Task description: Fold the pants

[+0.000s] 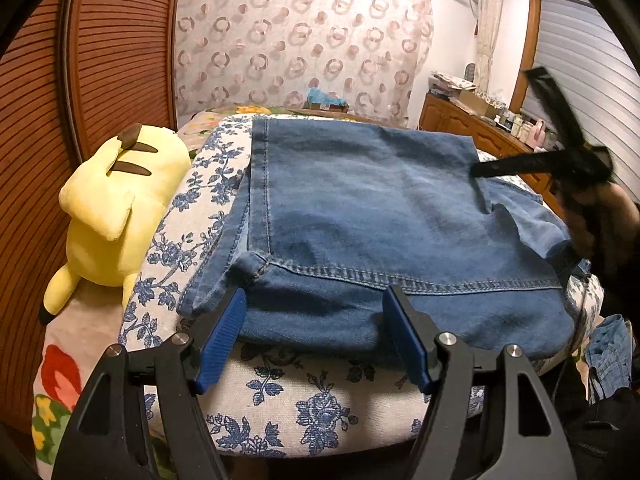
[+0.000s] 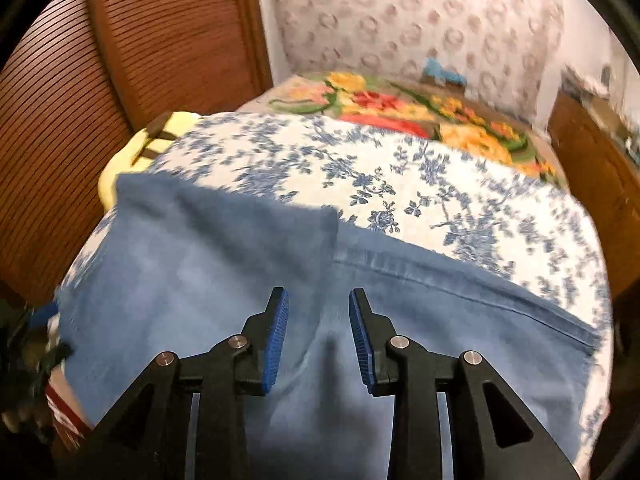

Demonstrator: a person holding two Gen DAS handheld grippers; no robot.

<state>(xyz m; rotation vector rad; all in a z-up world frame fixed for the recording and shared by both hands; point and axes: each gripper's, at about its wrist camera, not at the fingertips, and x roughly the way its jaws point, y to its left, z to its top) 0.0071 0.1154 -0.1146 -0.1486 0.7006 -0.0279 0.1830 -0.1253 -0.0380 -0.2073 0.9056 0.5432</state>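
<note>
Blue denim pants (image 1: 360, 200) lie folded into a flat rectangle on a blue-flowered cover (image 1: 280, 396). My left gripper (image 1: 314, 316) stands open at the near edge of the fold. The denim edge lies flat between its blue pads (image 1: 224, 332), and I see no pinch. In the right wrist view, which is blurred, my right gripper (image 2: 319, 296) hovers partly open over the pants (image 2: 180, 260) with only flat denim below the gap. One of its black fingers (image 1: 516, 165) shows blurred over the pants' far right corner in the left wrist view.
A yellow plush toy (image 1: 116, 208) lies along the left side of the cover, beside a slatted wooden door (image 1: 100, 40). A bright flowered blanket (image 2: 400, 104) lies beyond. A wooden dresser (image 1: 460, 120) stands at the back right. More denim (image 1: 608, 344) hangs at the right edge.
</note>
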